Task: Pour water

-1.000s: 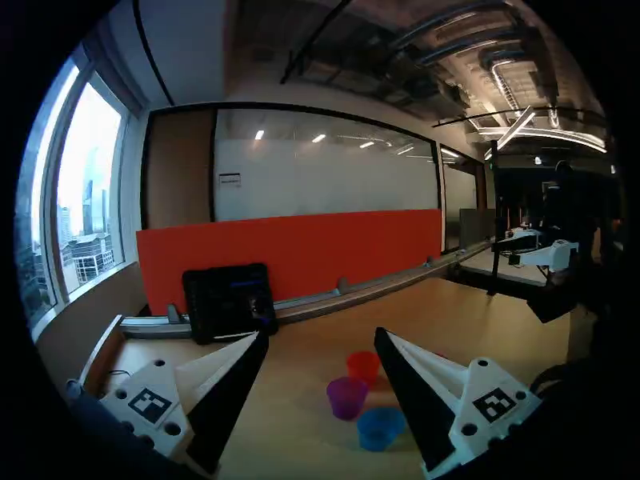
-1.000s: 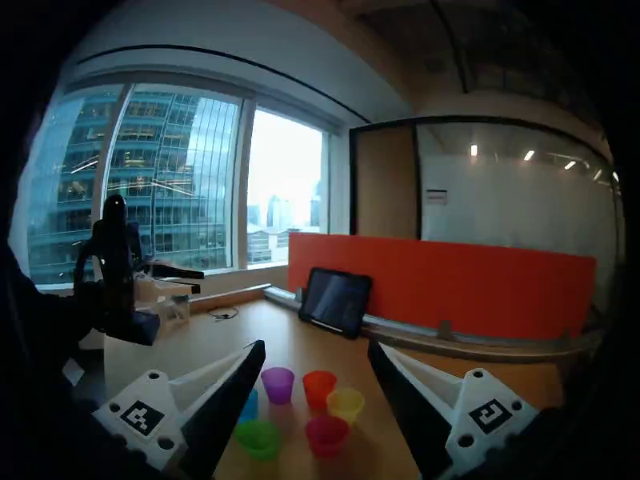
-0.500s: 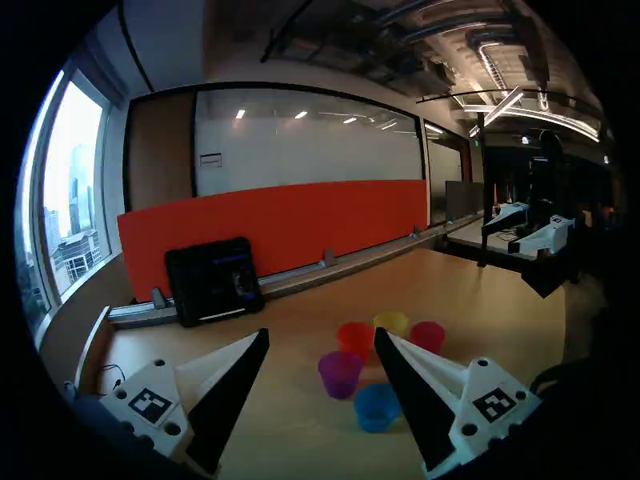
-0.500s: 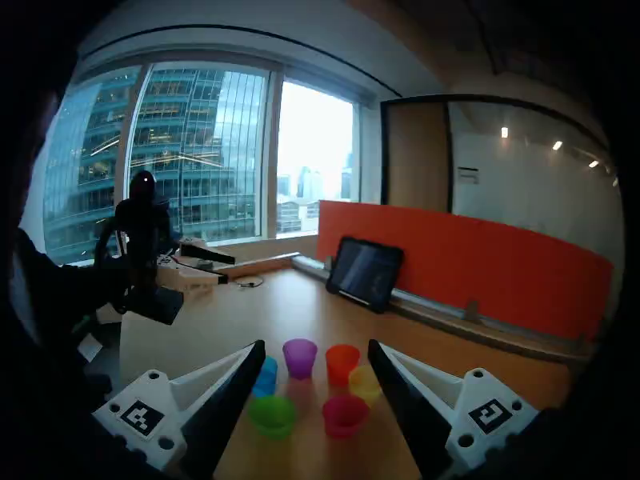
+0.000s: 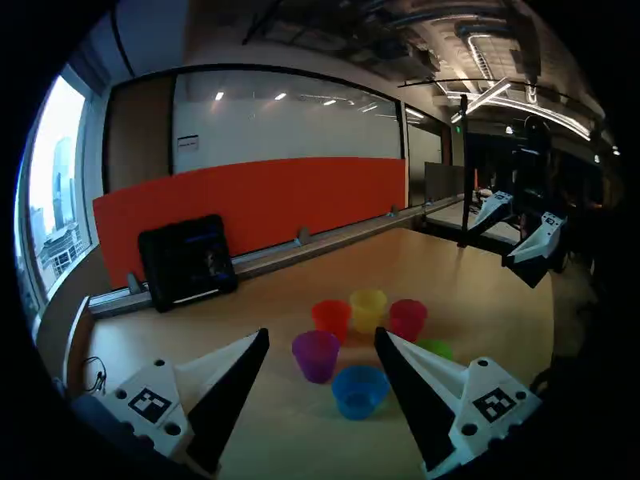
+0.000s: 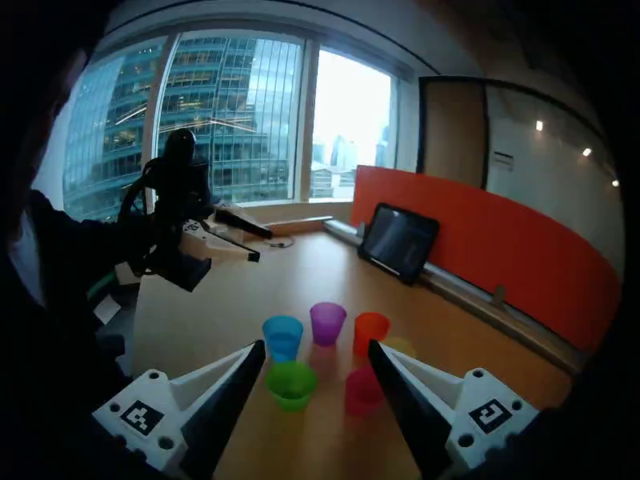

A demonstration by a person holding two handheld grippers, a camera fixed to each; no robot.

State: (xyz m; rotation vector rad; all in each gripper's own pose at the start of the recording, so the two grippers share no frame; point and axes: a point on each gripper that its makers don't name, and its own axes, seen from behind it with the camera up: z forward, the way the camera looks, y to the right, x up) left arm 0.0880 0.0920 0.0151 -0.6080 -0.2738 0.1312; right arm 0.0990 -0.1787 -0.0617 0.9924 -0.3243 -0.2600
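Six plastic cups [image 5: 358, 392] clustered on desk [image 5: 456, 280]. Left gripper [image 5: 320, 332], right gripper [image 6: 316, 344]: jaws open, empty. Wall notice [image 5: 188, 144] illegible.

No lettering can be read; the wall notice [image 5: 188, 143] is blurred.

Table [image 5: 480, 272]: a pale wooden top was seen.
Partition [image 5: 264, 200]: an orange panel was set along the table's far edge.
Windows [image 6: 224, 120]: daylight and towers were framed.
Strip lights [image 5: 500, 90]: mounted overhead.
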